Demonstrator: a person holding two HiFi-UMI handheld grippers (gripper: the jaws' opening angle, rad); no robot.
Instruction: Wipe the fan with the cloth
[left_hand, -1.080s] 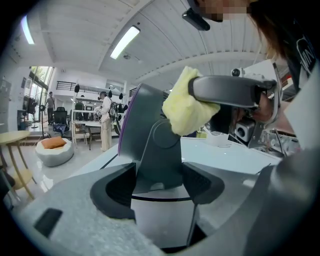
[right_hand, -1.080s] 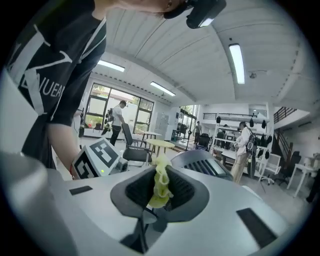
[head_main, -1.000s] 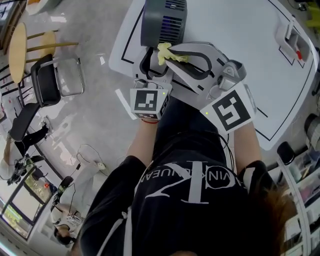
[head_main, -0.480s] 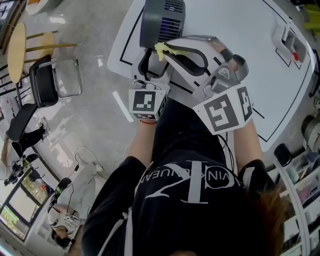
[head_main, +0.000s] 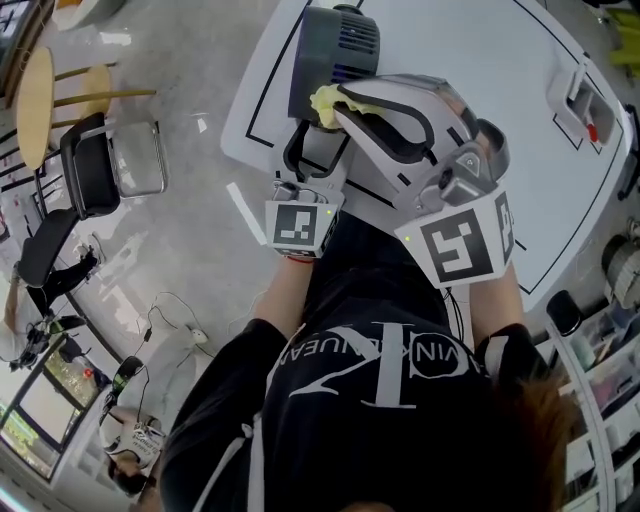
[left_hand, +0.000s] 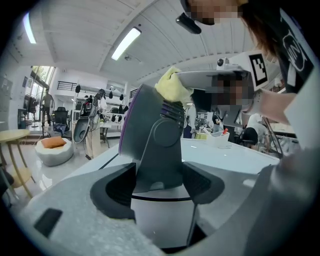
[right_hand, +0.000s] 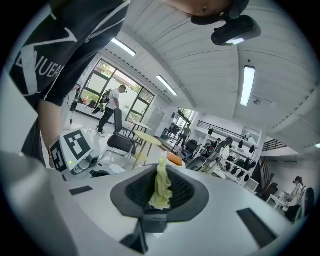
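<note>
A dark grey fan (head_main: 330, 45) stands near the front left edge of the white table (head_main: 500, 120). My left gripper (head_main: 318, 140) is shut on the fan's stand (left_hand: 160, 160), one pad on each side. My right gripper (head_main: 335, 100) is shut on a yellow cloth (head_main: 325, 100) and presses it against the back of the fan's head. In the left gripper view the cloth (left_hand: 172, 87) sits on the fan's upper back edge. The right gripper view shows the cloth (right_hand: 161, 192) bunched upright between the dark pads; the fan is hidden there.
A white box with a red part (head_main: 583, 95) lies at the table's far right. A black line runs round the tabletop. On the floor to the left stand a black chair (head_main: 100, 160) and a round wooden table (head_main: 35, 100). Shelving lines the right edge.
The right gripper has shifted with the cloth over the back of the fan's head, and its marker cube has turned. The fan's head has moved slightly right. The left gripper has barely moved.
</note>
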